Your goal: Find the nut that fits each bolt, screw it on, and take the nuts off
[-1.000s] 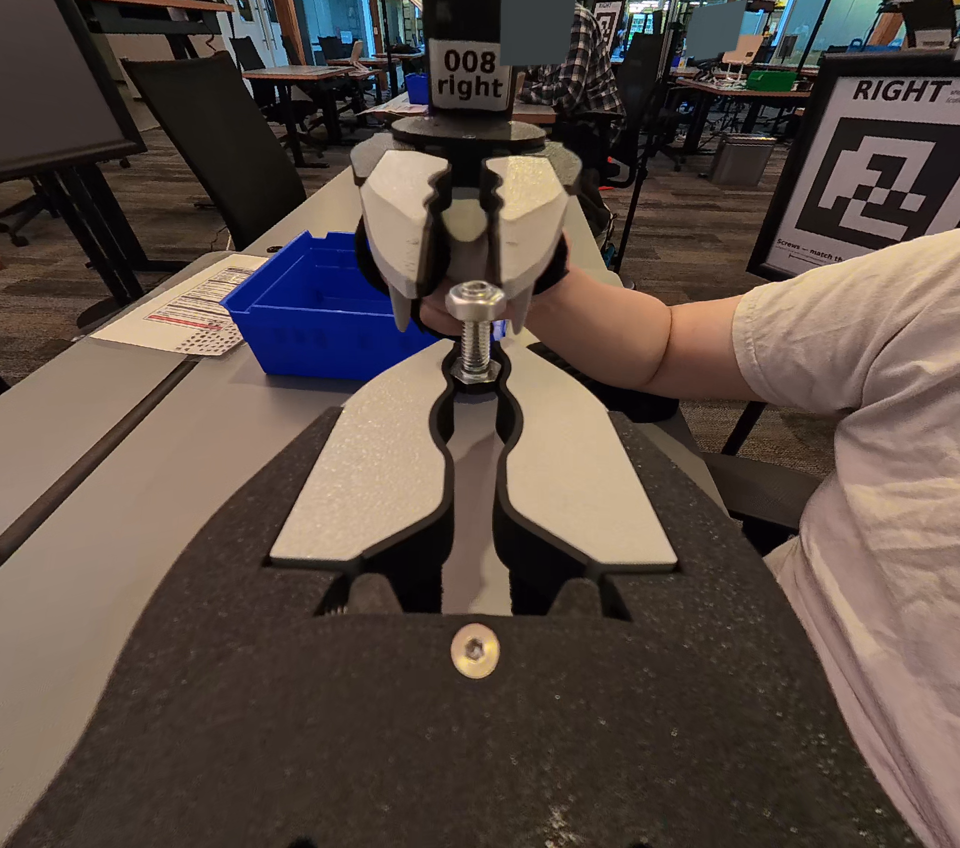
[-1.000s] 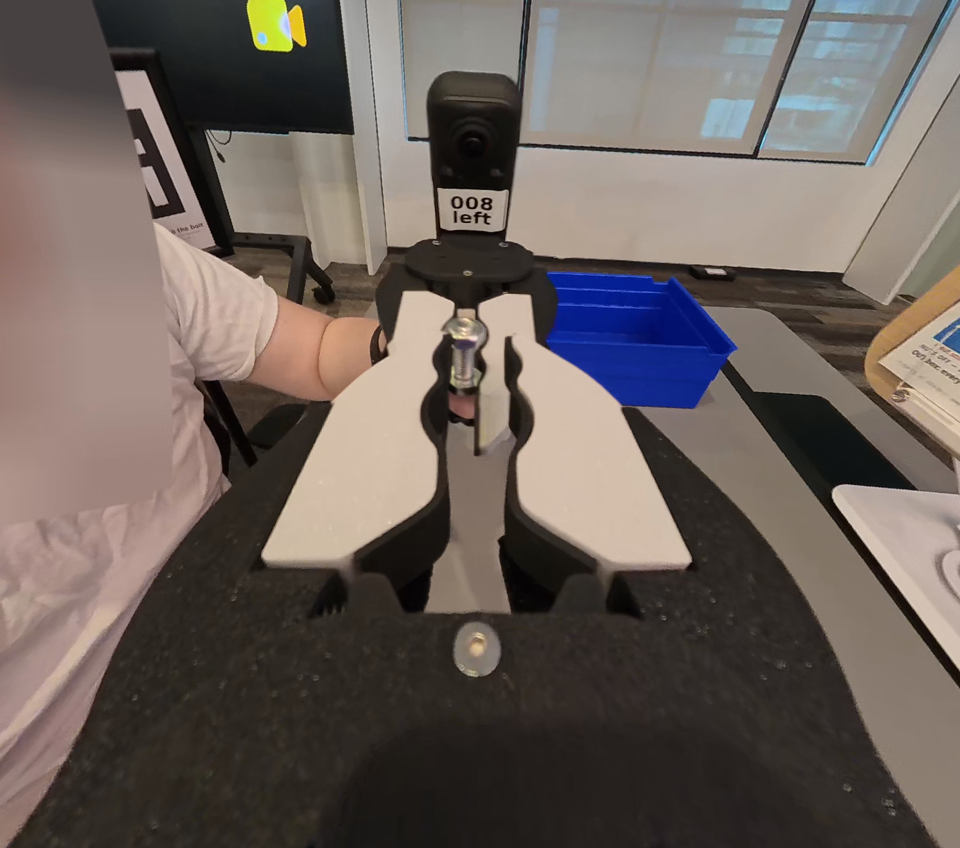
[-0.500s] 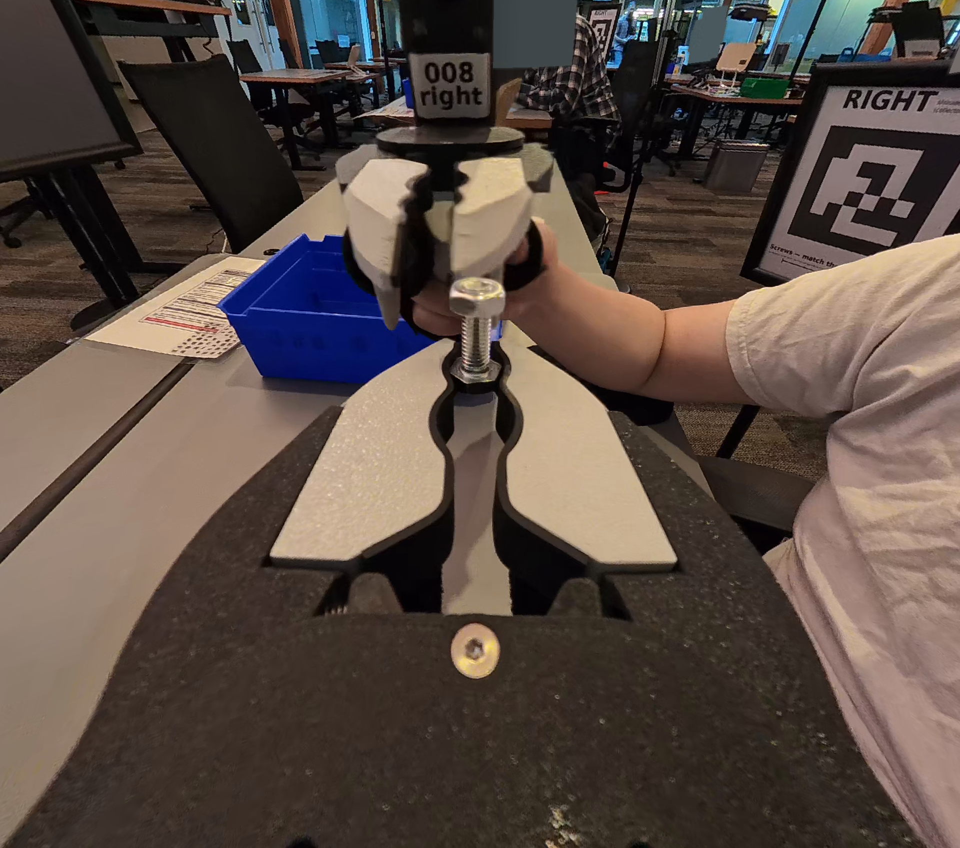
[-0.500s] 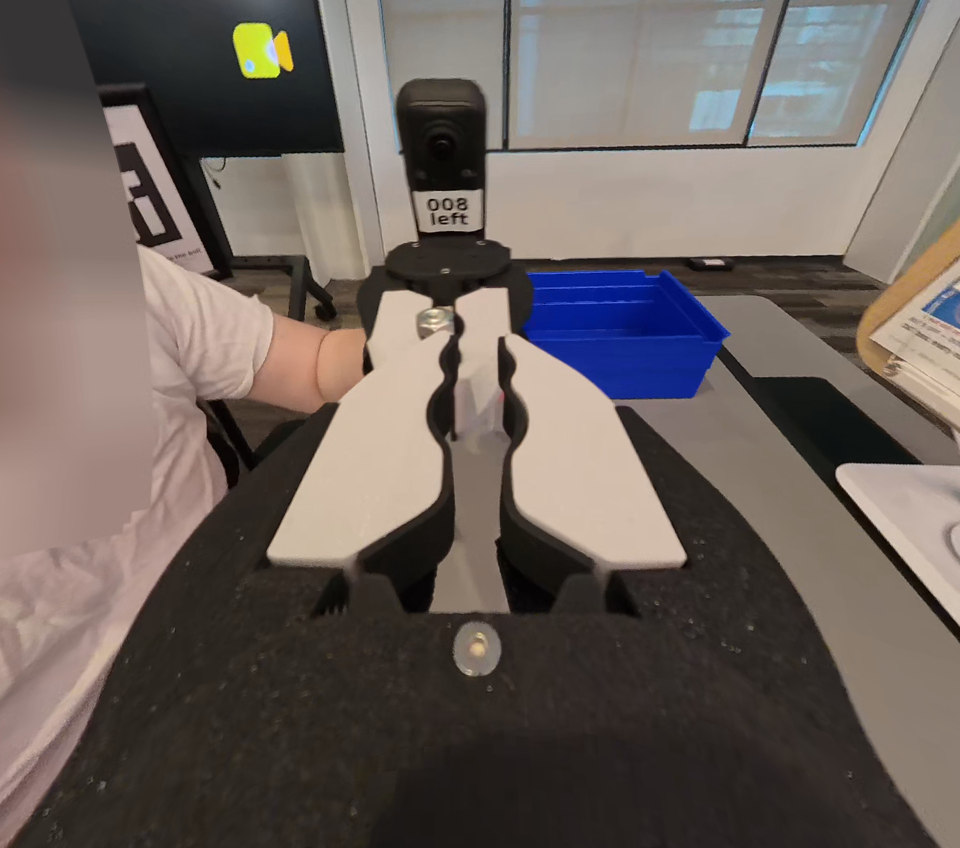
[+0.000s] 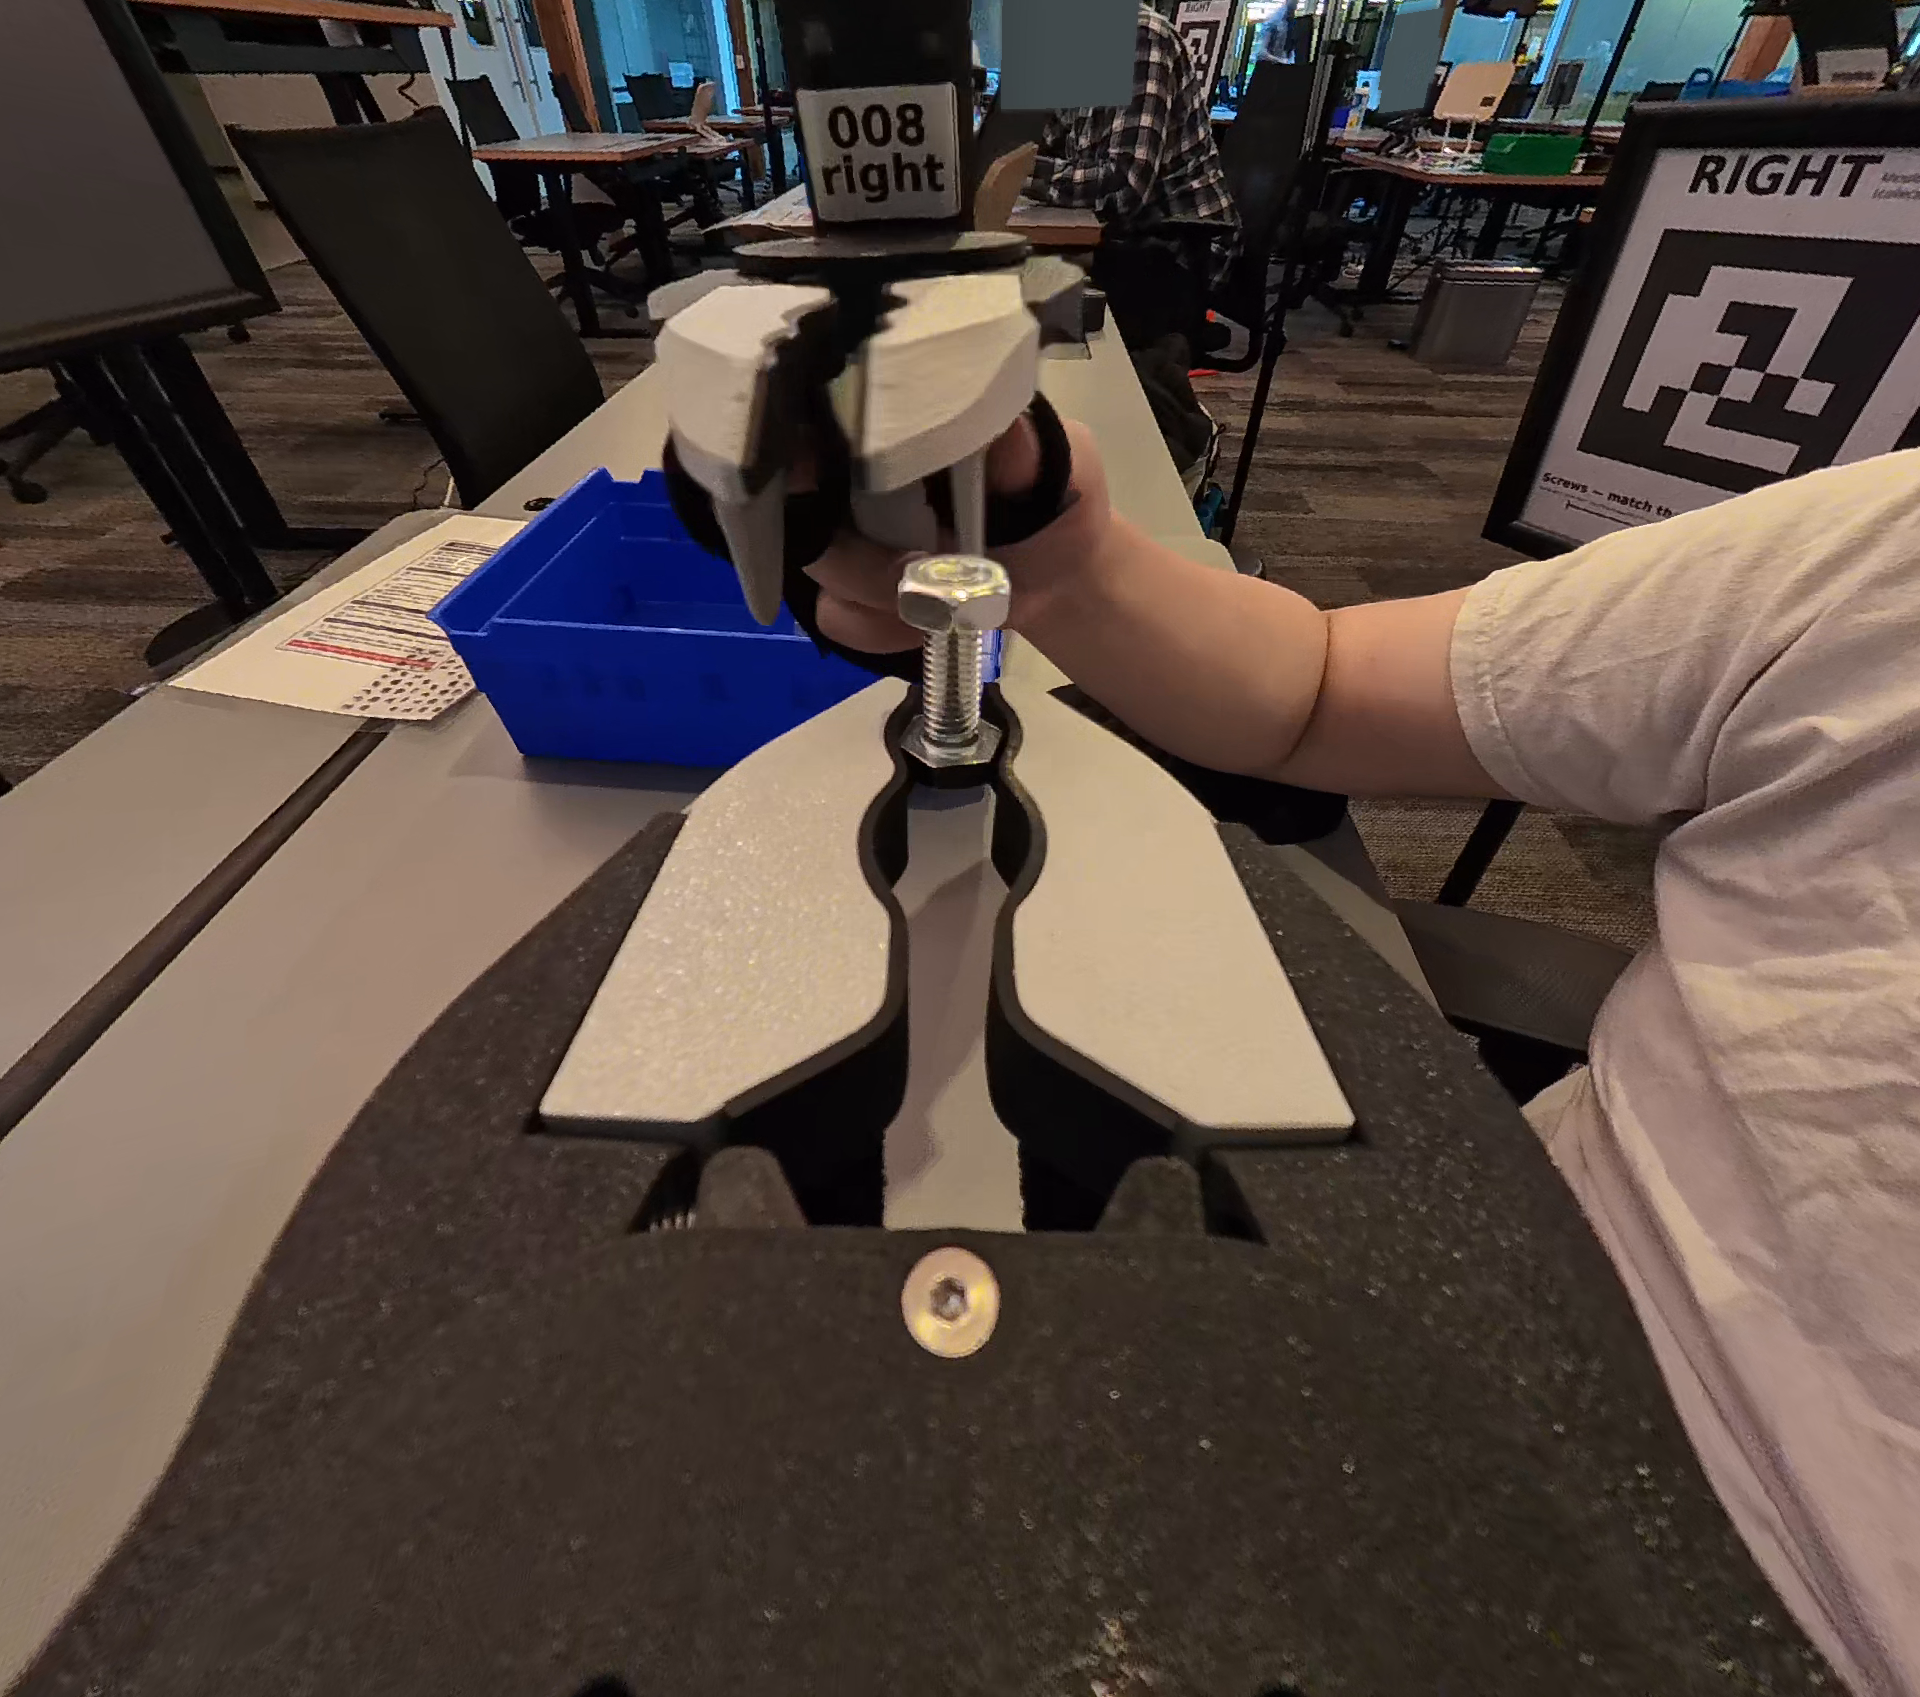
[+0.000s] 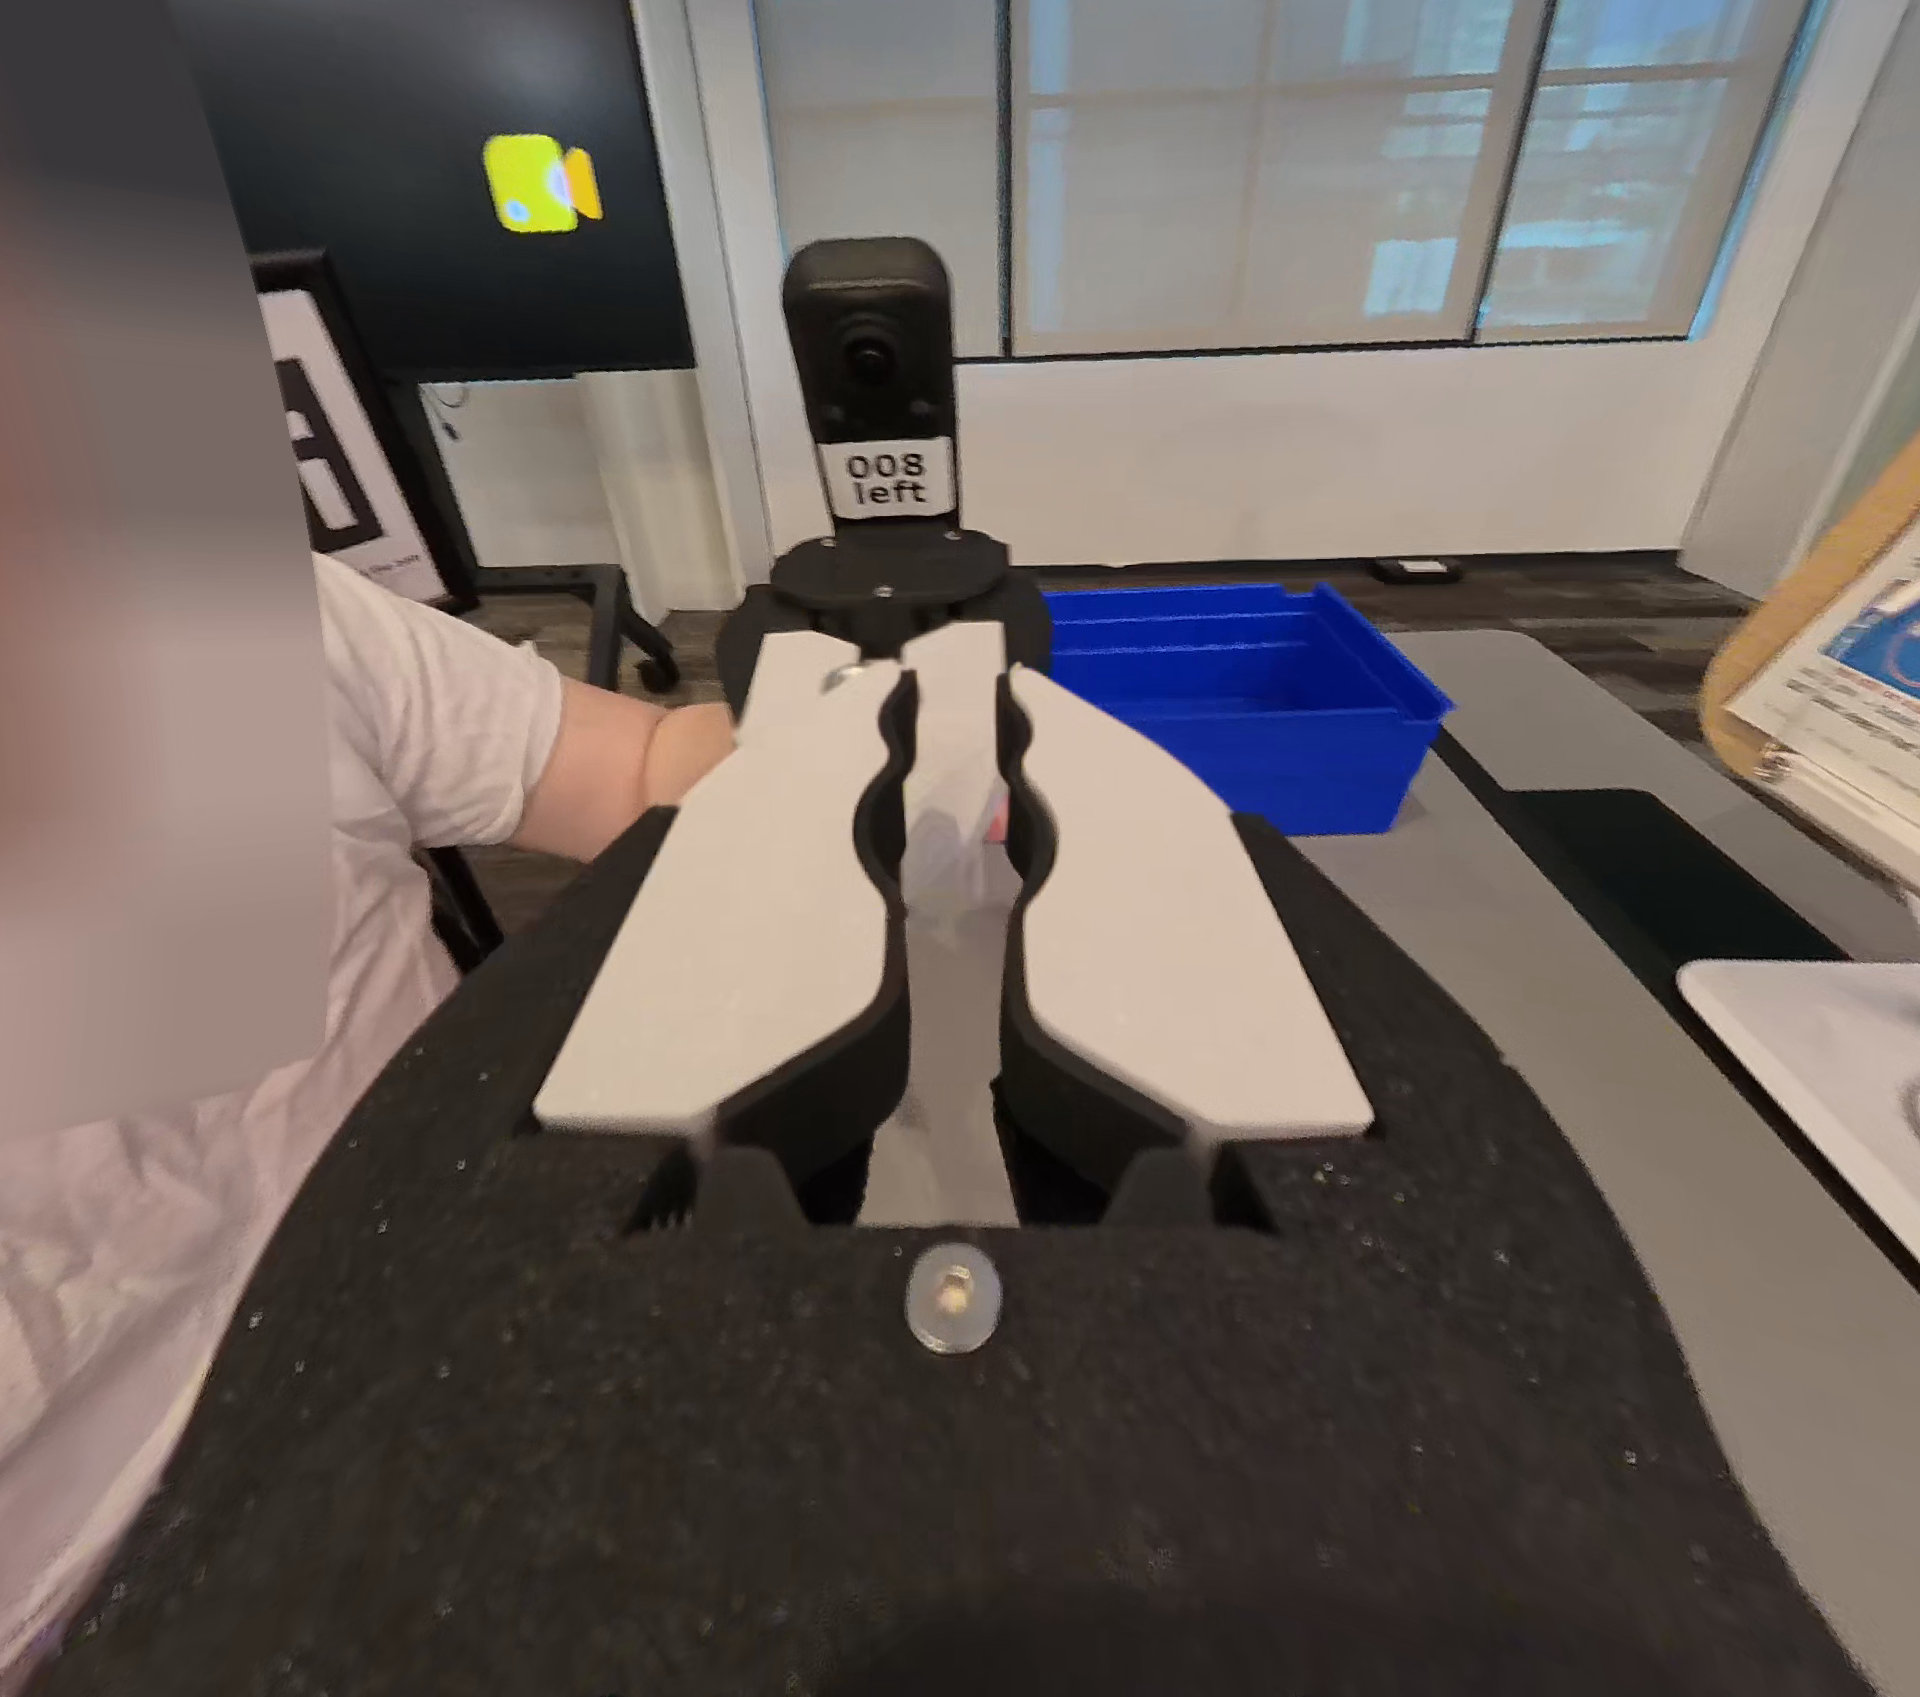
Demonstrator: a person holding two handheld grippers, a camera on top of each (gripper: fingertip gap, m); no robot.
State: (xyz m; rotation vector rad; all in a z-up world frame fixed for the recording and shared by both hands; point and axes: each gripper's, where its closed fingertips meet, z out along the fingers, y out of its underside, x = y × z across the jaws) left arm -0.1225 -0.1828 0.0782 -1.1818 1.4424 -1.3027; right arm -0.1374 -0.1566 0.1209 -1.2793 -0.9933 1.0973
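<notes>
Steel is what I am gripping: my left gripper [image 5: 951, 759] is clamped on the hex nut [image 5: 950, 743], pinched right at the fingertips, and the bolt [image 5: 952, 650] stands straight up out of it, thread down in the nut and hex head on top. So the bolt's long axis runs vertically, across the line of my left fingers, with bare thread showing between nut and head; I judge the nut only partly run on. Just beyond and above the head sits my right gripper [image 5: 868, 551], tips pointing down and tilted toward me, fingers apart and holding nothing. Its nearer finger [image 5: 971, 520] comes down almost onto the head; I cannot tell whether it touches. From the right wrist view the bolt shows only as a glint at the left fingertip, so the head lies off to the left of that gripper's centre line. To turn the bolt I would need to shift right, straddle the head, then close. Behind both grippers, a blue bin [image 5: 613, 660] rests on the grey table [image 5: 239, 837]
</notes>
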